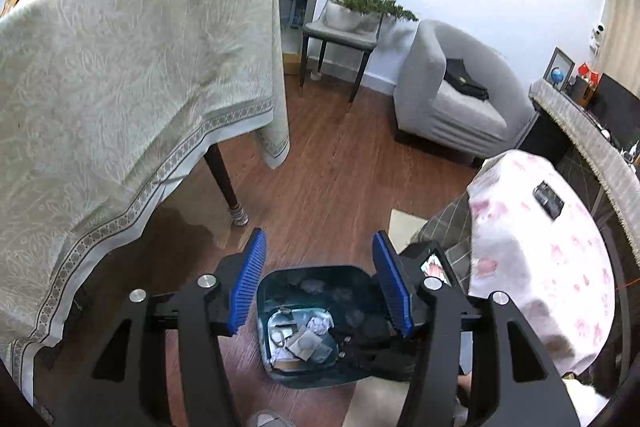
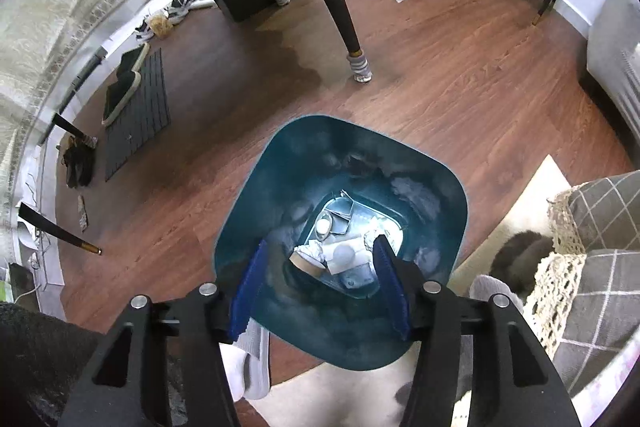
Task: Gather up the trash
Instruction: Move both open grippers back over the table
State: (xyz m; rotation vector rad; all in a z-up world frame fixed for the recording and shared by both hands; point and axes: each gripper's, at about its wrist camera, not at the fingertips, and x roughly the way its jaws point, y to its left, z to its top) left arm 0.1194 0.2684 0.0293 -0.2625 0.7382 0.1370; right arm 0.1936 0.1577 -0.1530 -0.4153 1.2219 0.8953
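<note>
My right gripper (image 2: 320, 289) hangs over the teal bin (image 2: 248, 195) on the floor, fingers wide and empty above the trash (image 2: 340, 255), left gripper (image 1: 320, 283) equally open, holding nothing.

Both grippers point steeply down. The left gripper (image 1: 320, 283) has its jaws spread wide, nothing between the blue pads (image 1: 248, 287). The right gripper (image 2: 320, 287) is the same deal: jaws wide apart, blue pads (image 2: 390, 291) bare, nothing pinched. In the left view, part of the right gripper's black body shows just past the left one's right finger.
</note>
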